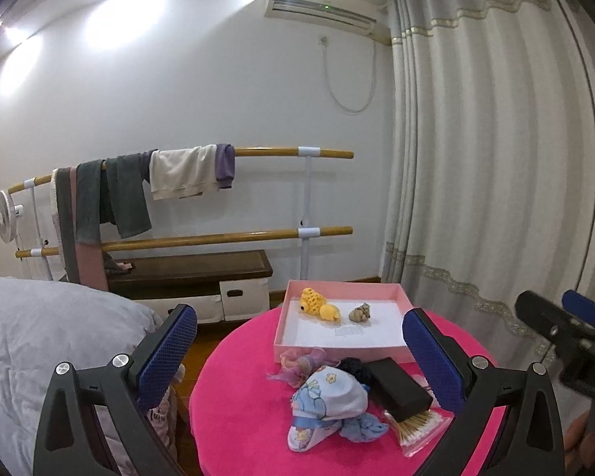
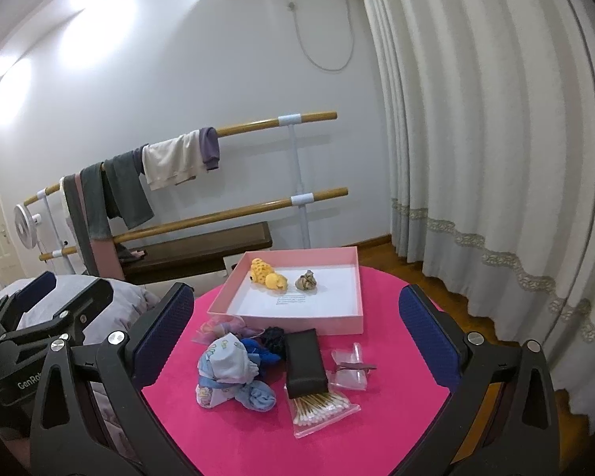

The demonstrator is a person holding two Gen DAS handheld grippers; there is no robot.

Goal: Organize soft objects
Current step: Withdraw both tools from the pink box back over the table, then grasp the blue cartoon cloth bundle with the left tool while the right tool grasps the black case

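Both the left gripper (image 1: 297, 357) and right gripper (image 2: 297, 333) hover spread wide and empty over the pink table (image 2: 238, 436). The blue printed cloth (image 2: 230, 369) lies bunched mid-table, hemmed by a black case (image 2: 306, 361) and bagged cotton swabs (image 2: 321, 408), short of the pink tray (image 2: 297, 317) holding a yellow knitted toy (image 2: 267, 273).

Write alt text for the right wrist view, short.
The open right gripper hovers over a round pink table holding a heap of soft cloth items, a black case and a bag of cotton swabs. Behind sits a pink tray containing a yellow crochet toy and a small beige pouch.
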